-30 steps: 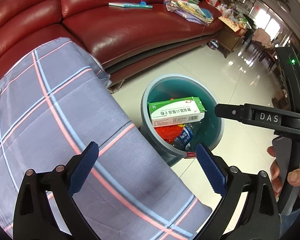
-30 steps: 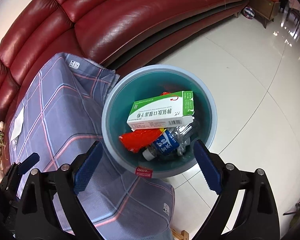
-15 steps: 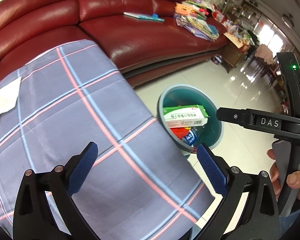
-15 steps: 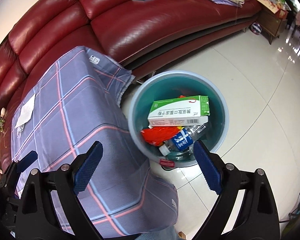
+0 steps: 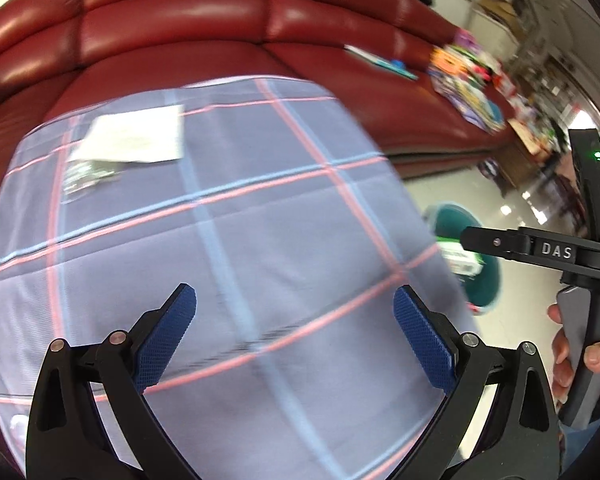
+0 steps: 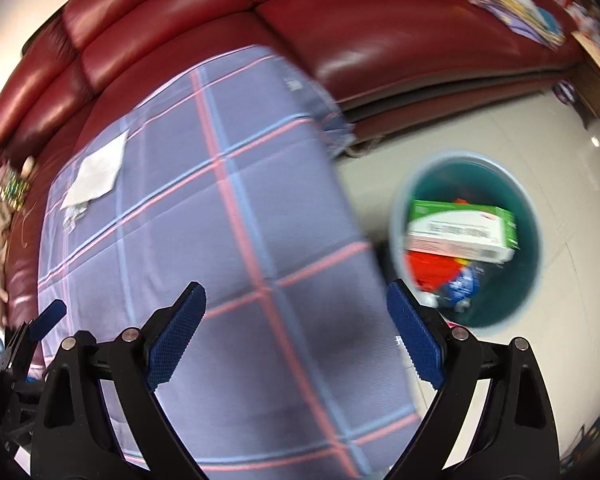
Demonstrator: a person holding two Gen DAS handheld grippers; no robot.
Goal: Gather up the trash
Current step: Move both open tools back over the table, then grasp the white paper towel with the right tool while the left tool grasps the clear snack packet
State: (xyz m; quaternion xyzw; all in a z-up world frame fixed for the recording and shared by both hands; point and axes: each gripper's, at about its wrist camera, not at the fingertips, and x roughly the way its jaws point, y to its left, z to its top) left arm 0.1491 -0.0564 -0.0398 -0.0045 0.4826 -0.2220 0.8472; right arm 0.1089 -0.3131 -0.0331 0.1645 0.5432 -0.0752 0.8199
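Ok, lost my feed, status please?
Left gripper open, right gripper open, both empty. White paper on plaid cloth. Bin part full.

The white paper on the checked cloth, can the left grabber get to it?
Probably yes. The white paper lies flat on the checked cloth, ahead of the left gripper. Its jaws are wide open and empty, and only bare cloth lies between. A small crinkly clear thing lies beside the paper, not blocking it.

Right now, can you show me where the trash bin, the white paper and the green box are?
trash bin [image 6: 538,240]: right wrist view, on its teal inside wall.
white paper [image 5: 134,140]: left wrist view, on the middle of the sheet lying on the checked cloth.
green box [image 6: 460,226]: right wrist view, on its top face, inside the bin.
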